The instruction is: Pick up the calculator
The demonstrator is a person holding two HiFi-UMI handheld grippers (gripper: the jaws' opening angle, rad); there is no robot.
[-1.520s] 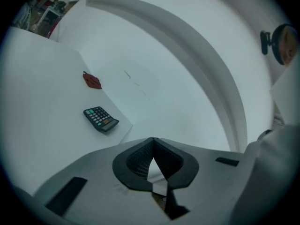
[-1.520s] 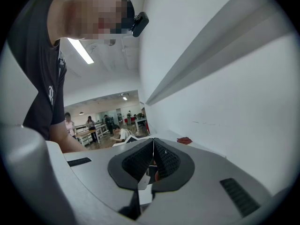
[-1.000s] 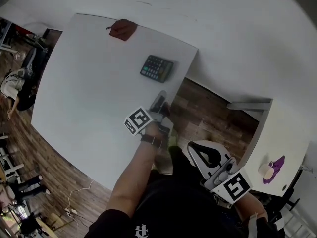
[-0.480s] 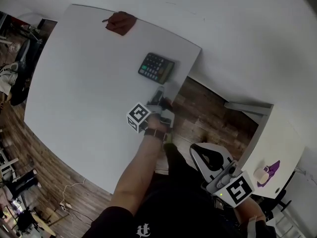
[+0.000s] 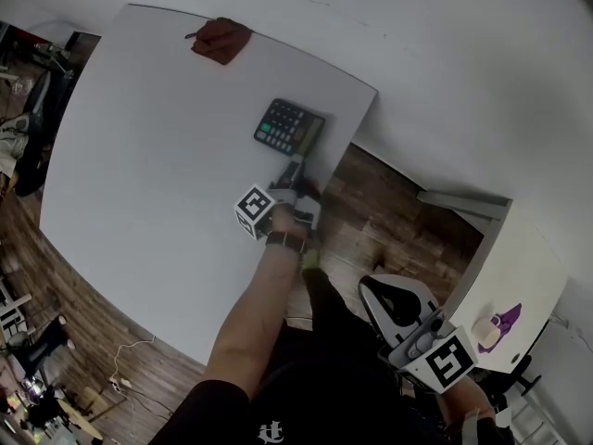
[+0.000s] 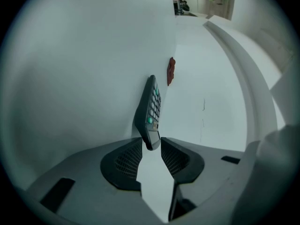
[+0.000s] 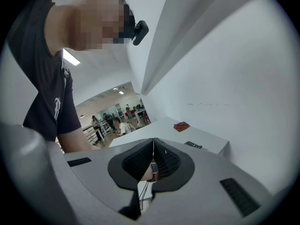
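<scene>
Head view only: both tongs at once, plus a second counter (image 5: pixel 519 258) just beyond the right tongs (image 5: pixel 369 290), carrying one cup (image 5: pixel 490 330) and one purple item (image 5: pixel 512 321). Left gripper view only: left tongs (image 6: pixel 151 144) seen up close, jaws opening. A near corner of the calculator (image 6: pixel 151 108) sits at the mouth of the gap, pads not pressing it. Right gripper view only: the person's dark shirt (image 7: pixel 44 78) and a hall with people far behind. Right tongs (image 7: pixel 153 145) pressed together, well back from the calculator (image 7: pixel 193 145).

Calculator (image 5: pixel 289 126) lies flat on the white counter (image 5: pixel 157 156), keys up, just ahead of the left tongs (image 5: pixel 295 169). Its long axis lies slantwise, more across those tongs' line than along it, green keys nearest the tips.

Counts: one calculator, one red cloth (image 5: pixel 220 40) far beyond it at the counter's far edge, two tongs, two counters.
</scene>
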